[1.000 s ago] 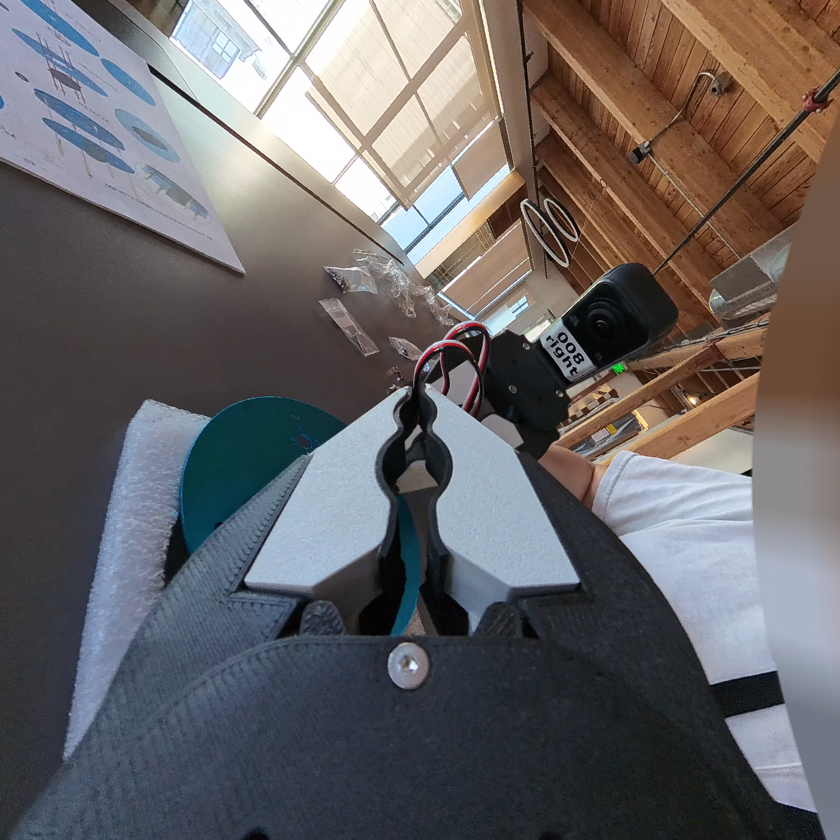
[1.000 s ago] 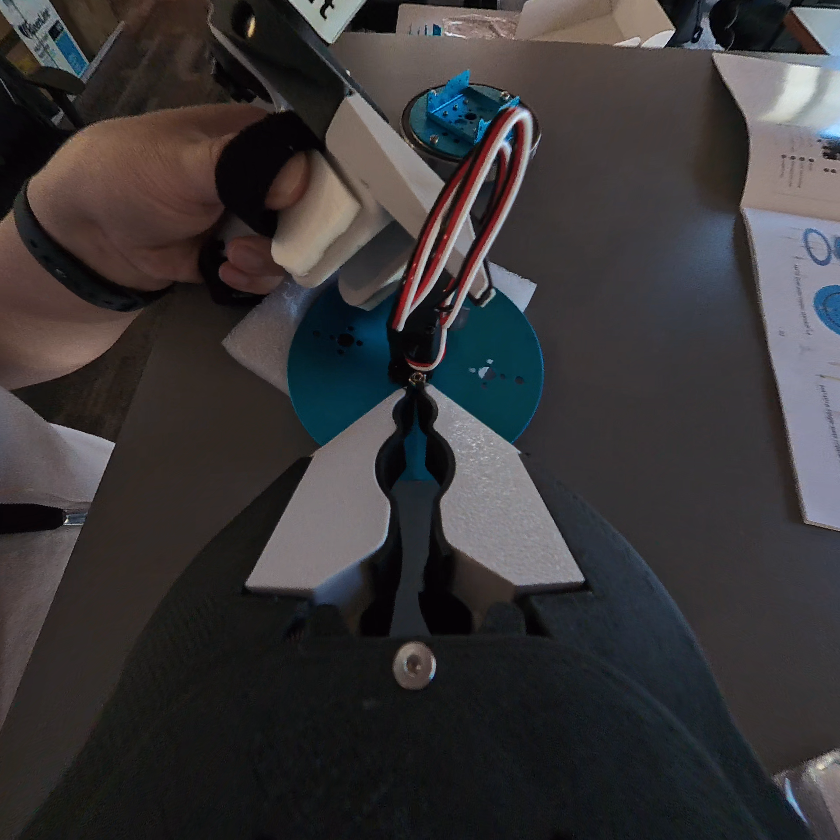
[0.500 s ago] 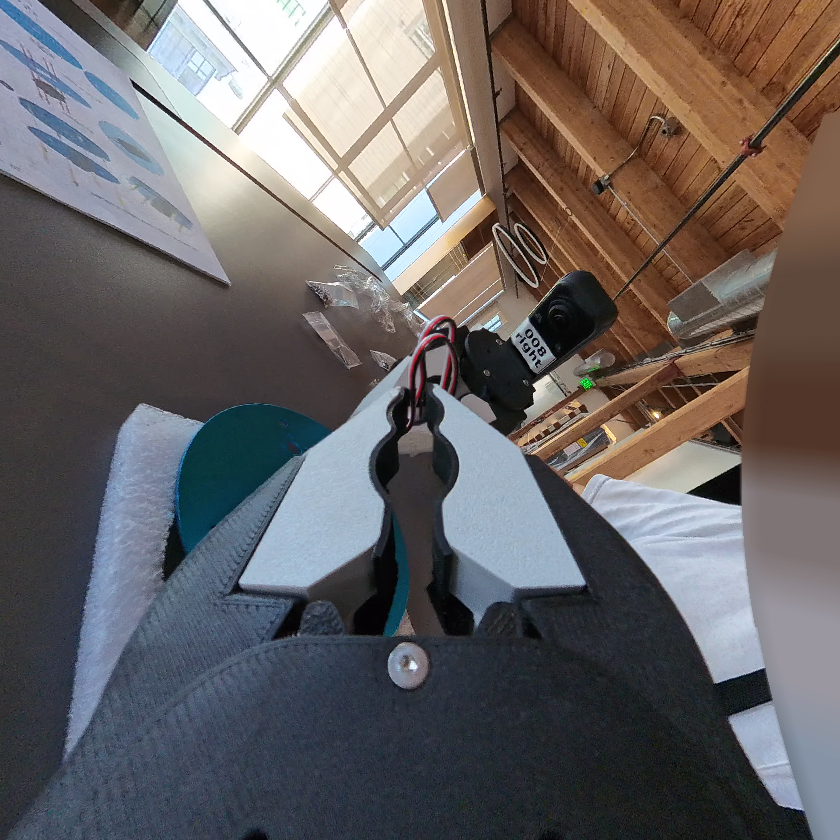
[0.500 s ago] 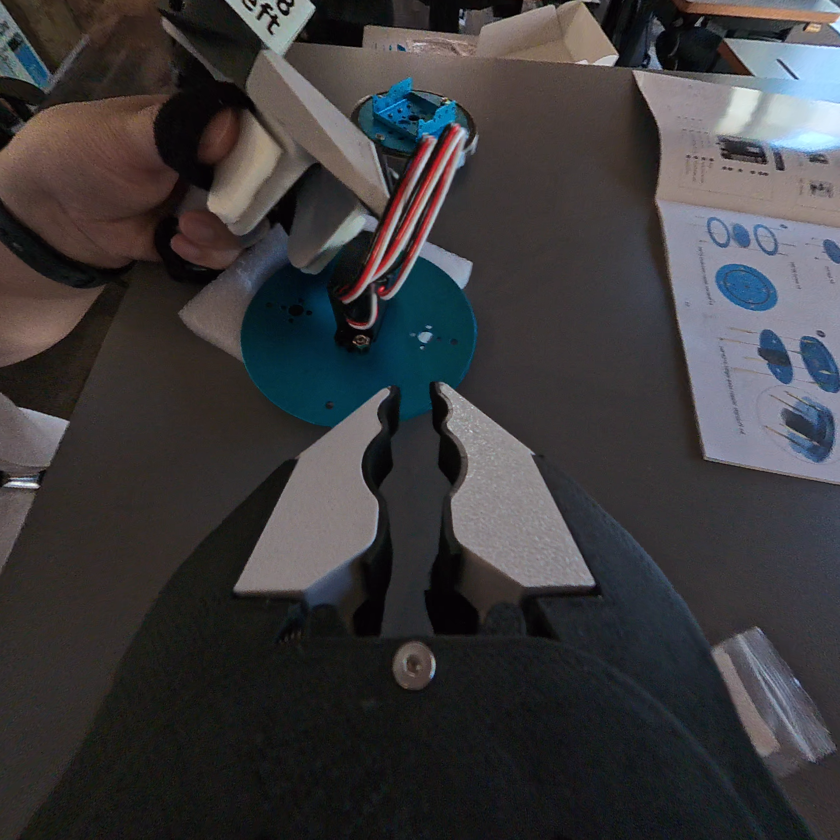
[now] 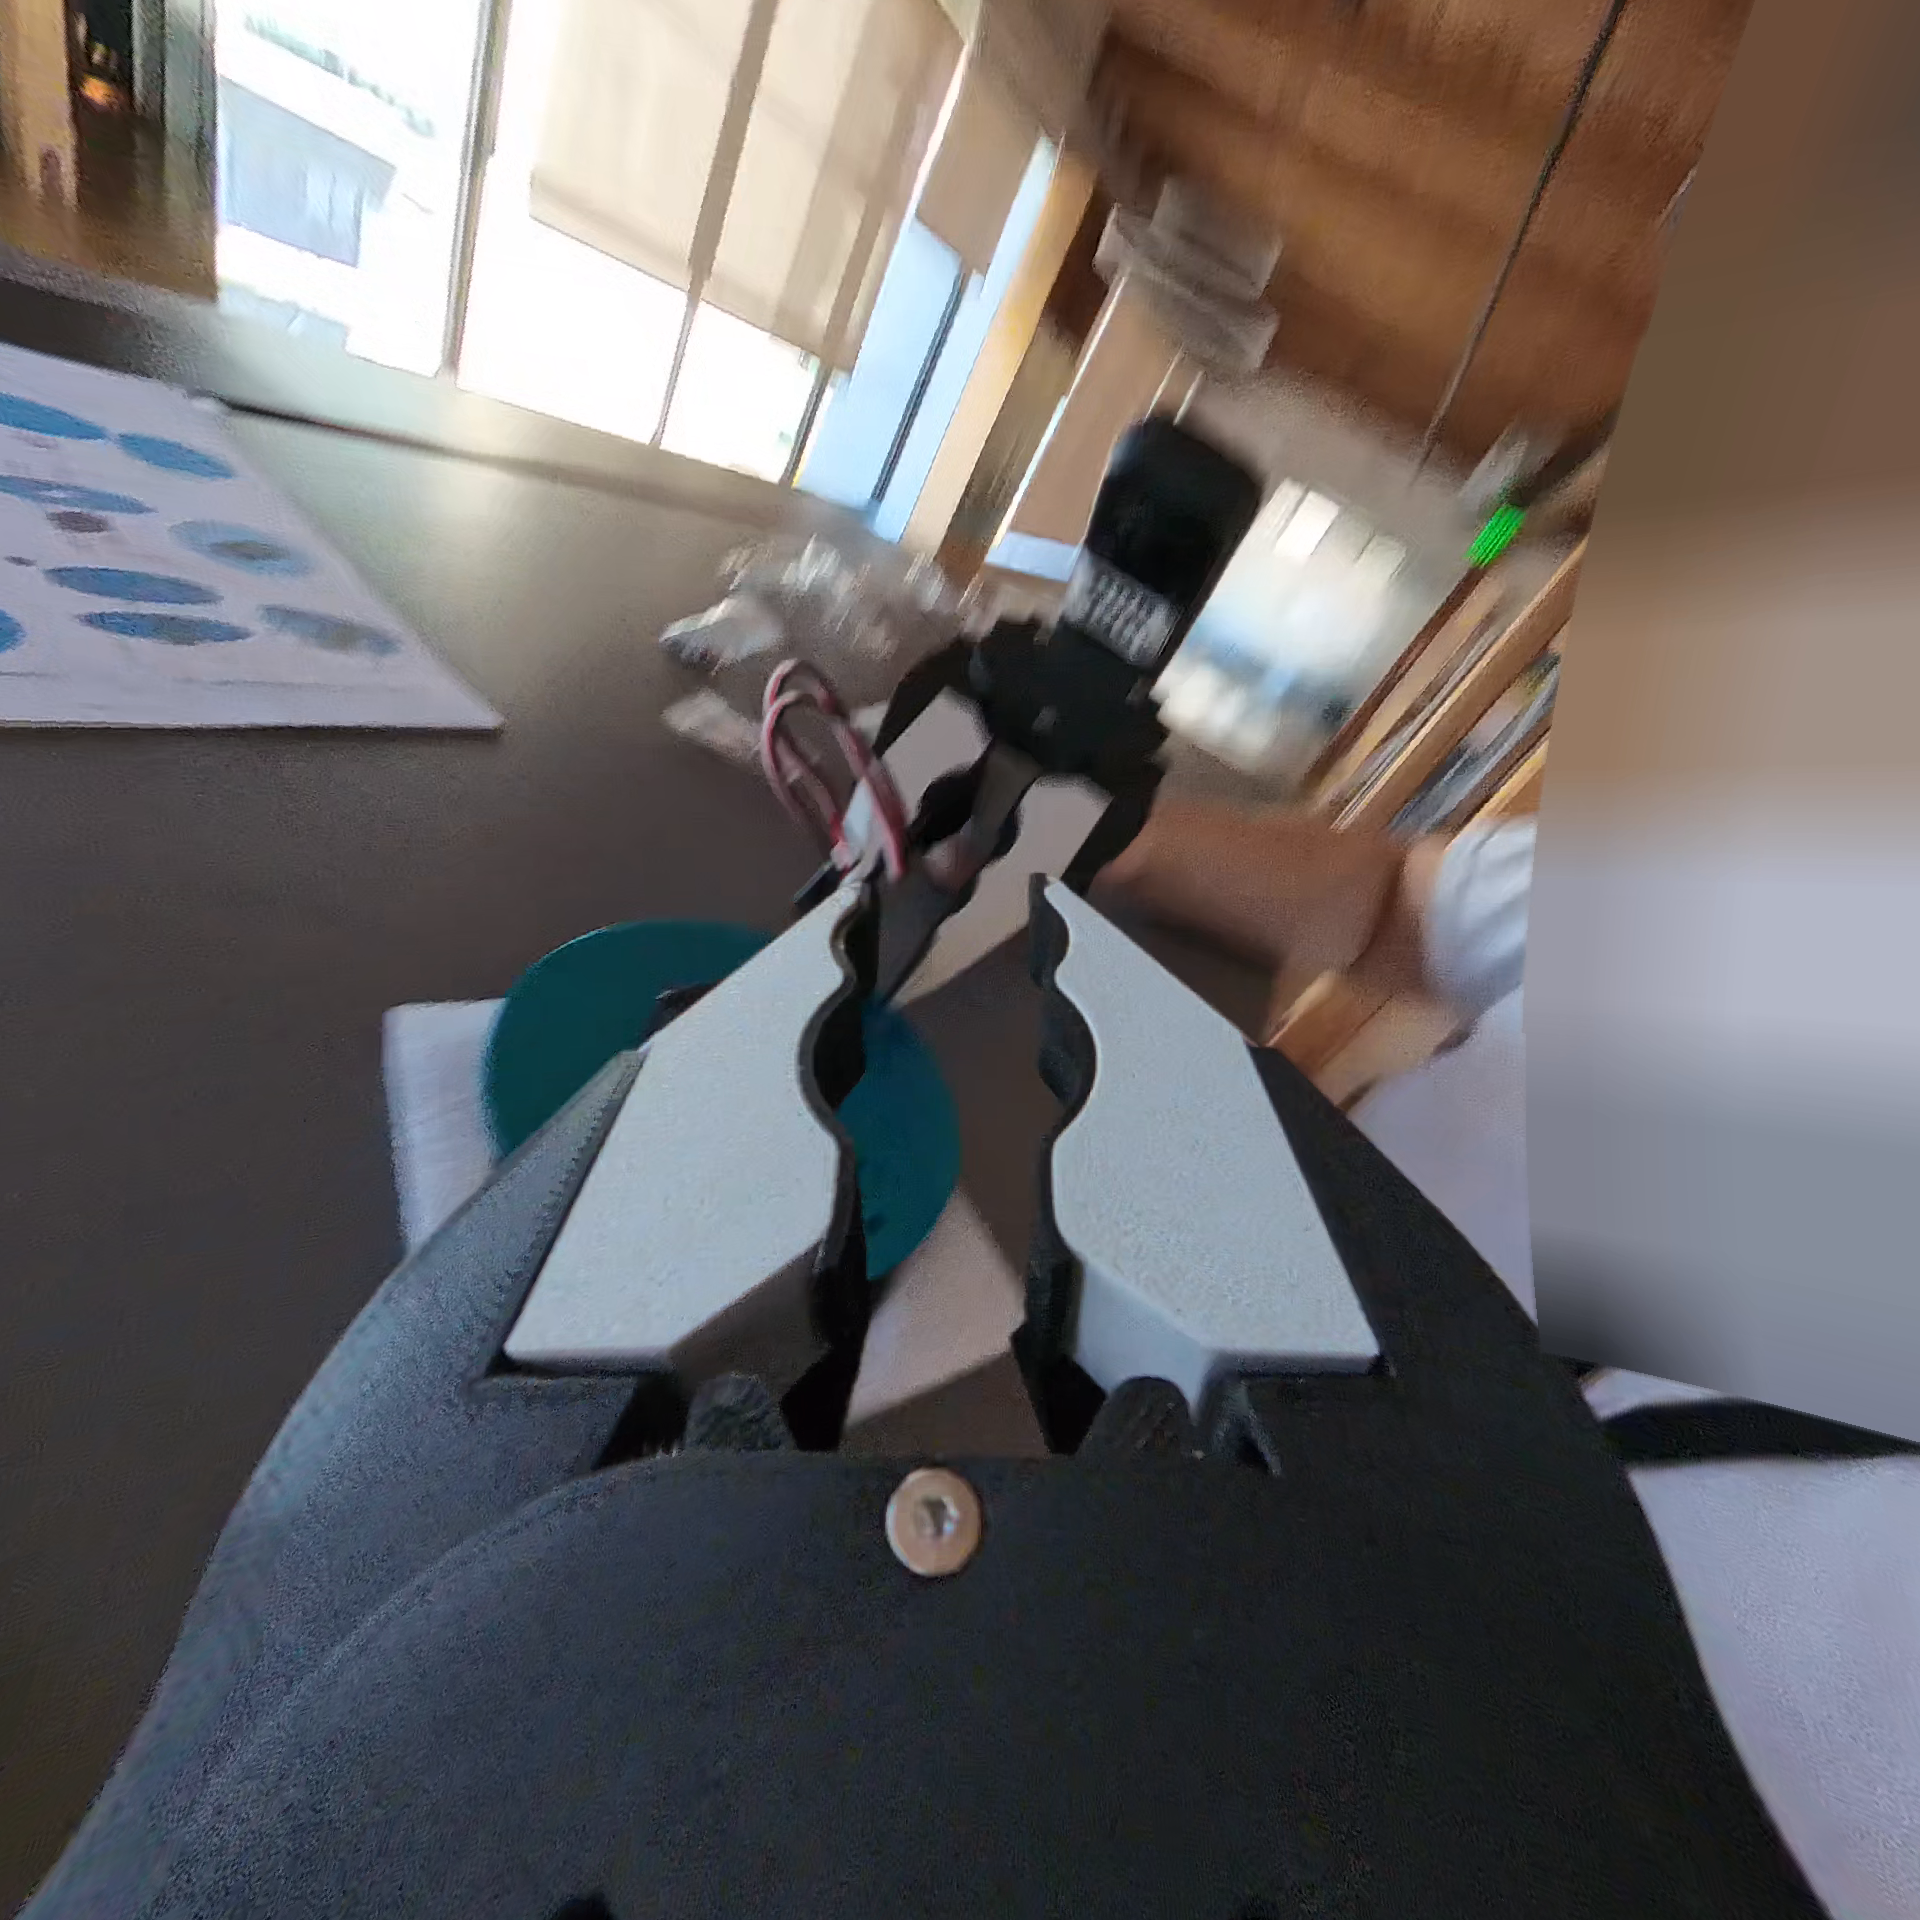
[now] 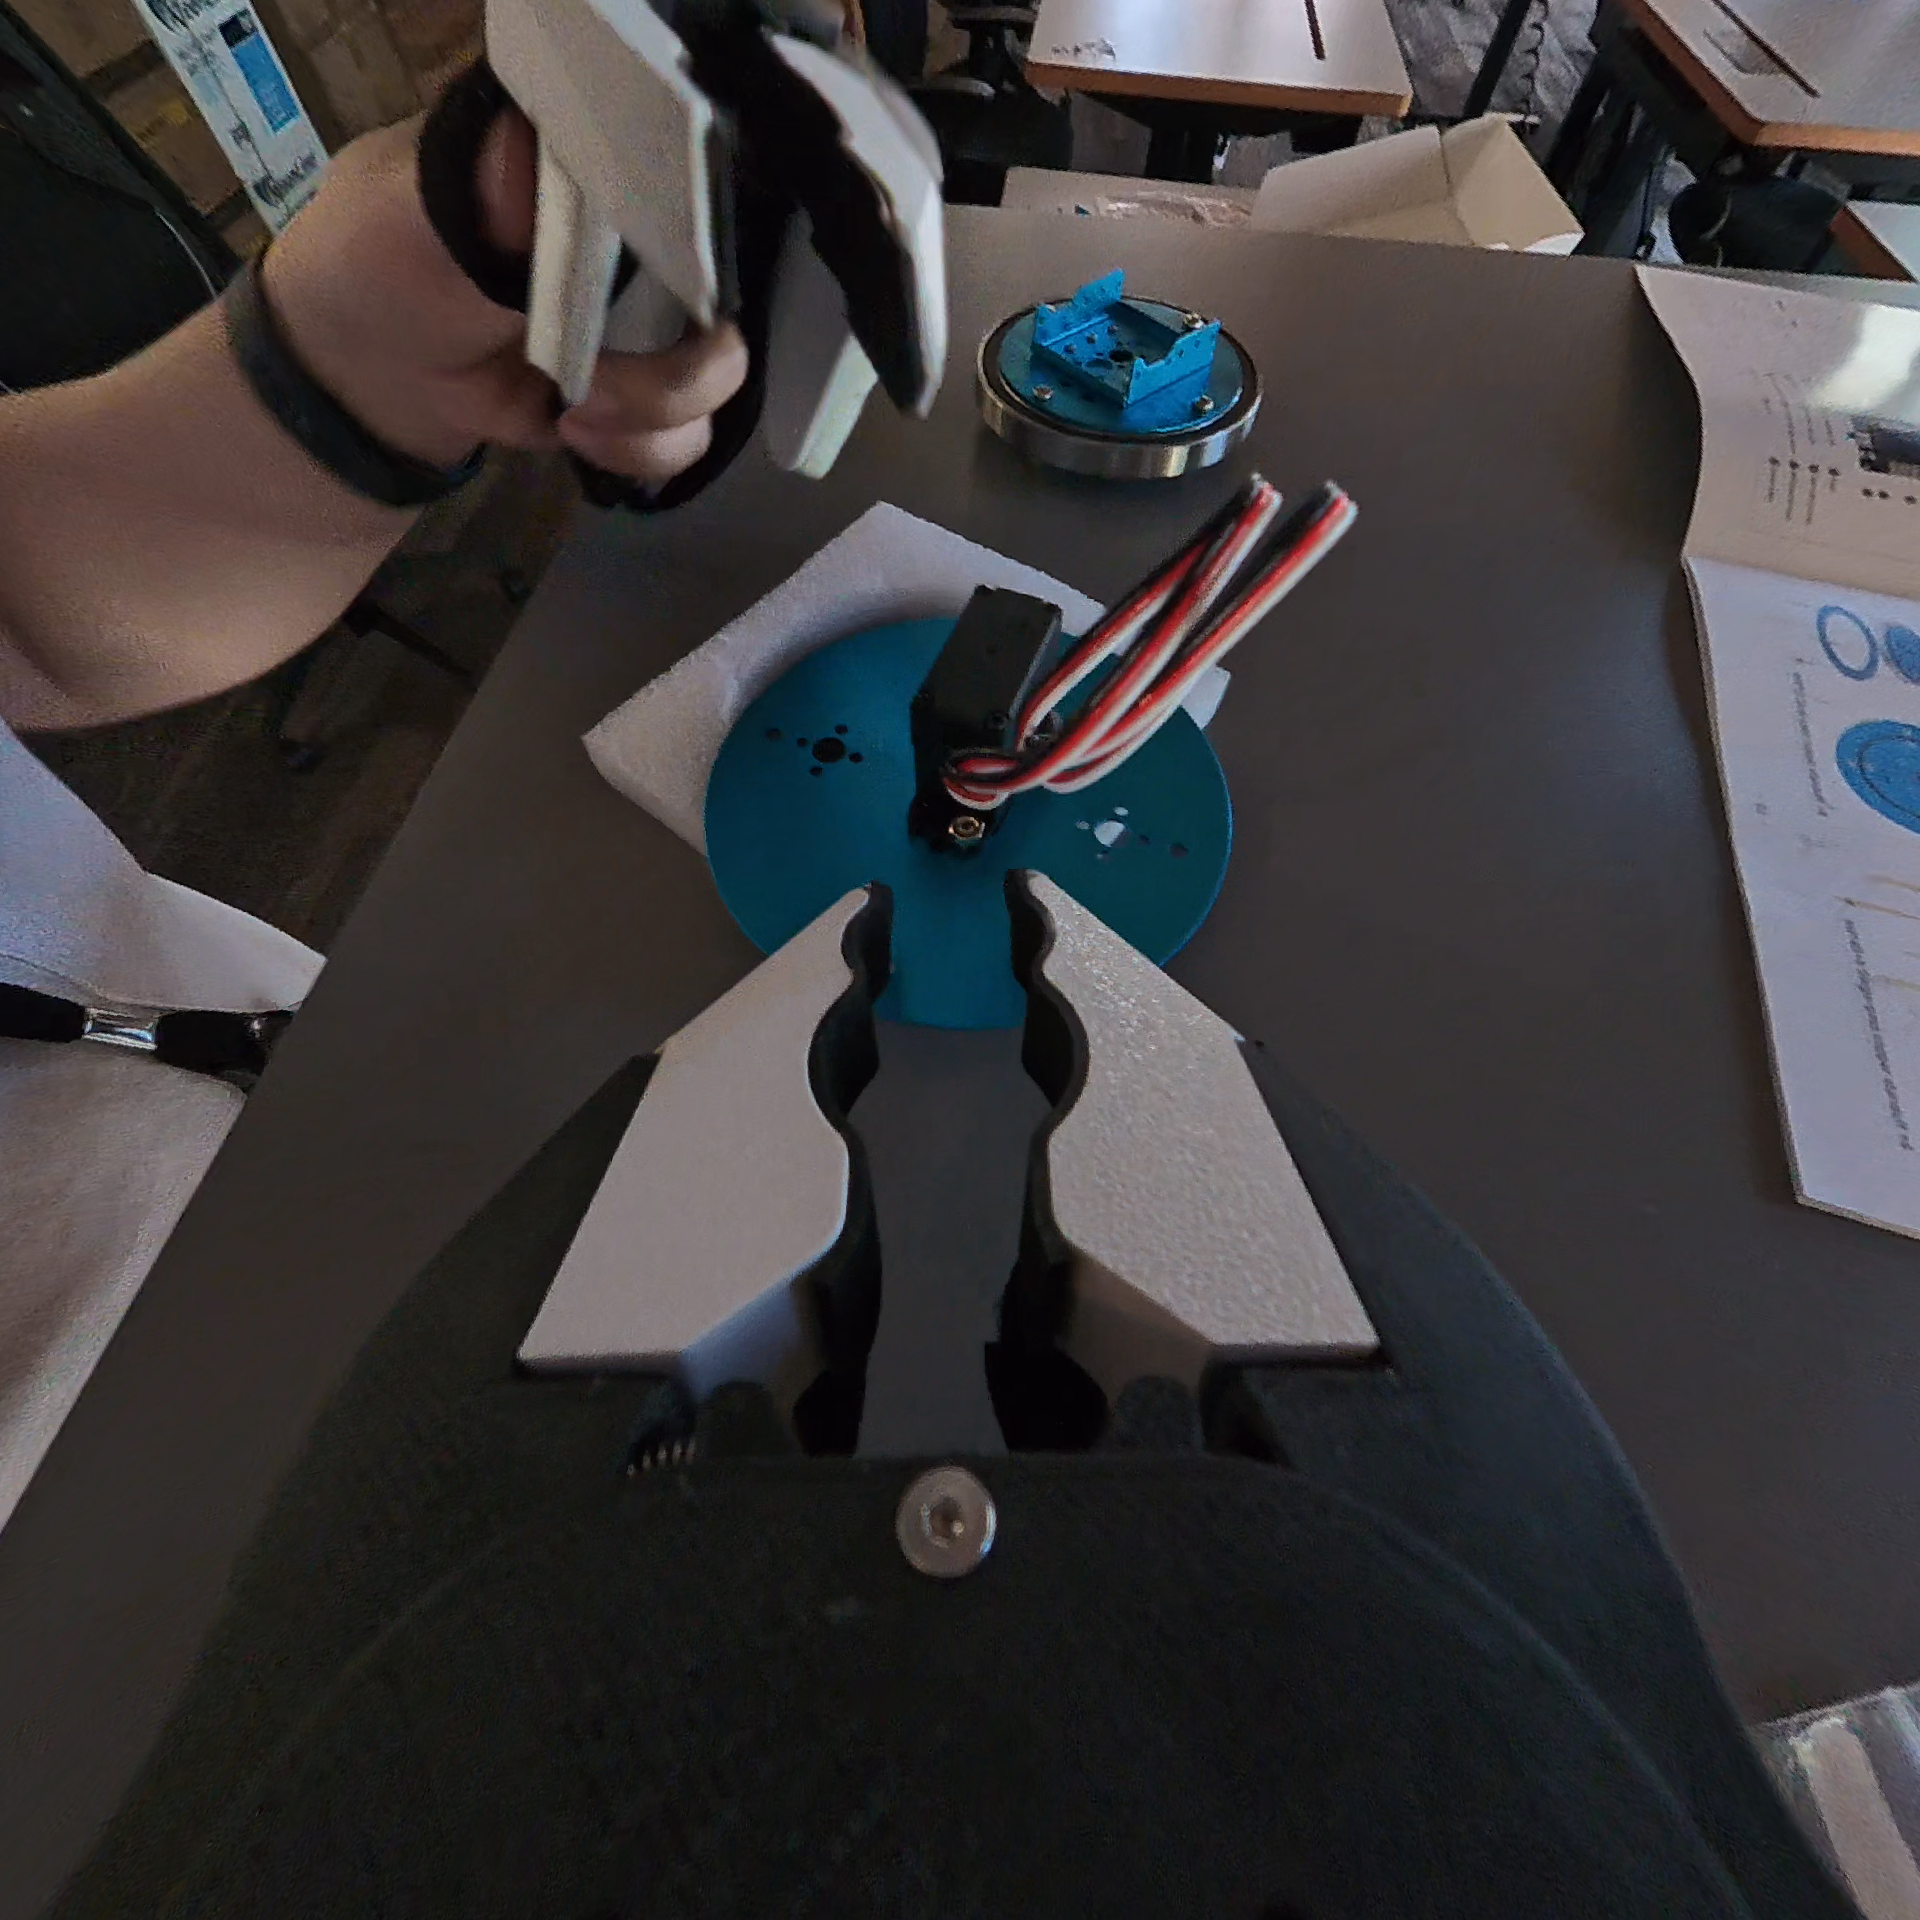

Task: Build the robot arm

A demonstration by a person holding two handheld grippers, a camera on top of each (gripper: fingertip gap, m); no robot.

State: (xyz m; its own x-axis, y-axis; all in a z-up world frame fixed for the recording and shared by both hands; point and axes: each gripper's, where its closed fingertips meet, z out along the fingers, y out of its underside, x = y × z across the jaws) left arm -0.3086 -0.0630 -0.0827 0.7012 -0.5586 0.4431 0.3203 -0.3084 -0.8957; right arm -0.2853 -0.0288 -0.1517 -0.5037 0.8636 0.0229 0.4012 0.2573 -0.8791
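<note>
- The right hand-held gripper (image 6: 940, 894) hangs open and empty over the near rim of a blue disc (image 6: 831, 831) on the table (image 6: 1455, 935).
- Just ahead of its fingertips a black servo (image 6: 982, 686) stands on the disc, its red, white and black wires (image 6: 1174, 634) arching off to the right.
- White foam (image 6: 727, 665) lies under the disc.
- Beyond, a steel bearing ring with a blue bracket (image 6: 1120, 379).
- Right: an instruction booklet (image 6: 1829, 831).
- The left hand-held gripper (image 6: 821, 312), open and empty, hovers up left, well clear of the servo.
</note>
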